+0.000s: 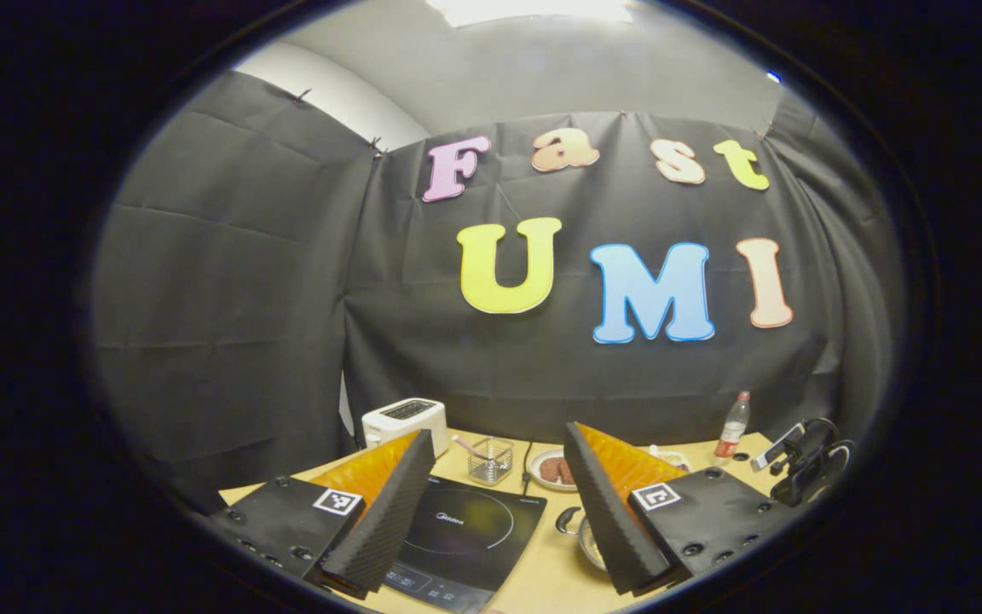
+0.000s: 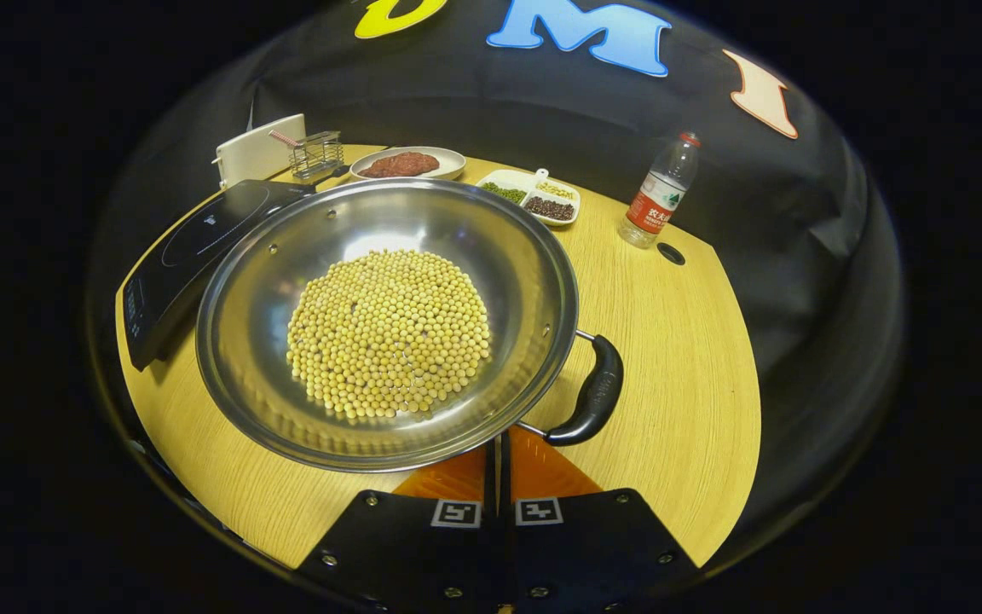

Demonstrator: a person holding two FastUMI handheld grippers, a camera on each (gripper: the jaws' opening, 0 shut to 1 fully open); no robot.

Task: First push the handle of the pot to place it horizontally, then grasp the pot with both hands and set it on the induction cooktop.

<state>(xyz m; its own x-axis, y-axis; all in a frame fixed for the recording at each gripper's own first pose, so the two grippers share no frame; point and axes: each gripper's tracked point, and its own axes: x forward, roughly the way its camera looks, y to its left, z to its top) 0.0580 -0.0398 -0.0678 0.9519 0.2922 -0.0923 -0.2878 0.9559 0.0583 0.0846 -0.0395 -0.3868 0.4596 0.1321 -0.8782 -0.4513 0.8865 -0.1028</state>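
the right gripper (image 2: 498, 460) has its two fingers pressed together with only a thin slit between them, pinching nothing, their tips just under the near rim of the pot (image 2: 389, 324). the pot is a wide steel pan holding a round heap of yellow soybeans (image 2: 389, 333). it sits on the wooden table (image 2: 670, 358), with one black handle (image 2: 593, 394) sticking out at the side nearest the gripper, to the right of the fingertips. the pot's far left edge is beside the induction cooktop (image 2: 193, 247) and overlaps its corner in this view; whether they touch cannot be told. beyond it stand a white toaster (image 2: 257, 152), a small wire basket (image 2: 318, 155), a plate of reddish food (image 2: 406, 164), a divided dish of beans (image 2: 529, 196) and a water bottle (image 2: 660, 192).

the left gripper (image 1: 499, 512) is spread wide and holds nothing, raised above the table. between its fingers lie the black cooktop (image 1: 465, 537) and, right of it, a bit of the pot's rim (image 1: 586, 539). farther off at the right edge a dark clamp-like rig (image 1: 806, 465) shows.
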